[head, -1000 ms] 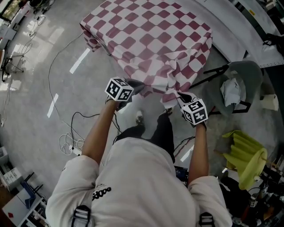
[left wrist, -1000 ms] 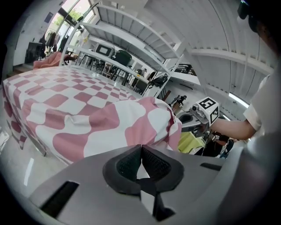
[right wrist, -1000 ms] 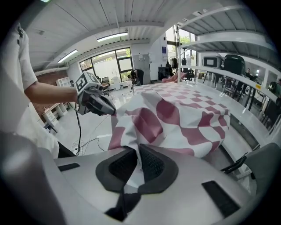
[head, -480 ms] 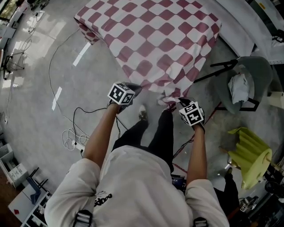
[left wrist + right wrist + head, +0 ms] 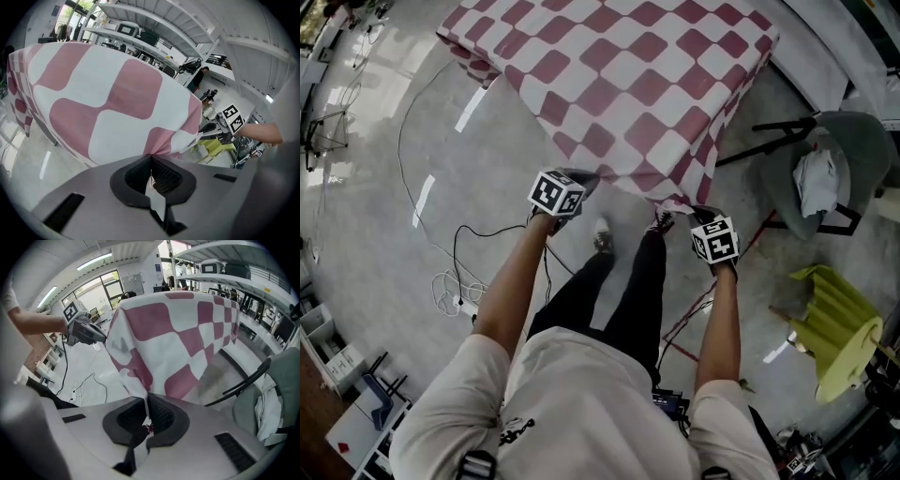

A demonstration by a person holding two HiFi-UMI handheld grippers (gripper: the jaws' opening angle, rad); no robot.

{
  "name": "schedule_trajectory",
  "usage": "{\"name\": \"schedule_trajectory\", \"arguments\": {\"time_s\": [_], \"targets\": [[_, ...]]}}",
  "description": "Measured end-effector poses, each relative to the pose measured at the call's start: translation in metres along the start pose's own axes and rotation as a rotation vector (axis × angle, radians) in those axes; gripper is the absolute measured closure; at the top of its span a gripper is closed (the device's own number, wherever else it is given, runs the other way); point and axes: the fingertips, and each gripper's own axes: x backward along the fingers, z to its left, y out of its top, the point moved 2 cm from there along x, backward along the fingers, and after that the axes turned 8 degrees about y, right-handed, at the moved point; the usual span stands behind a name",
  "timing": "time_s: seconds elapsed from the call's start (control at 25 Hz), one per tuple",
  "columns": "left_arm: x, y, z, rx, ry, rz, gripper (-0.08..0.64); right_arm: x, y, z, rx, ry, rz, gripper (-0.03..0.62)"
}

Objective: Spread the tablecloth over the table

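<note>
Two claws: left claw (image 5: 593, 177) and right claw (image 5: 681, 205), both clamped on one checked tablecloth (image 5: 619, 75).

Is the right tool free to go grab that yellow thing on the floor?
Probably not yet. The right tool is shut on the near edge of the tablecloth, so it has no free grip, and the yellow thing sits apart, off to its right.

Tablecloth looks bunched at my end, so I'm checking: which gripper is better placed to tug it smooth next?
Probably right: the right gripper is shut on the crumpled tablecloth corner; the left gripper holds a smooth stretch.
</note>
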Motion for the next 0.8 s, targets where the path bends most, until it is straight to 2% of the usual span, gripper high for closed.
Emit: {"name": "schedule_trajectory", "arguments": {"time_s": [0.2,0.32,0.36,0.4,0.44,0.6,0.8], "targets": [[-0.030,0.012,0.008,0.023,0.026,-0.012,0.529,-0.028,0.017,-0.019,0.017,-0.052,0.004,0.566],[-0.039,0.018,0.011,-0.004,0.069,-0.014,0.528,-0.038,0.024,-0.018,0.029,-0.014,0.025,0.525],[-0.041,0.018,0.011,-0.016,0.080,-0.011,0.480,-0.039,0.024,-0.017,0.028,0.009,0.033,0.508],[-0.041,0.016,0.010,-0.021,0.081,-0.009,0.384,-0.039,0.024,-0.016,0.026,0.028,0.041,0.496],[-0.039,0.015,0.009,-0.018,0.075,-0.011,0.356,-0.037,0.024,-0.015,0.025,0.041,0.050,0.488],[-0.021,0.017,0.015,0.014,0.069,-0.065,0.357,-0.022,0.023,-0.016,-0.002,0.074,0.070,0.451],[0.019,0.041,0.026,0.026,0.094,-0.133,0.367,0.013,0.026,-0.012,-0.009,0.112,0.072,0.397]]}}
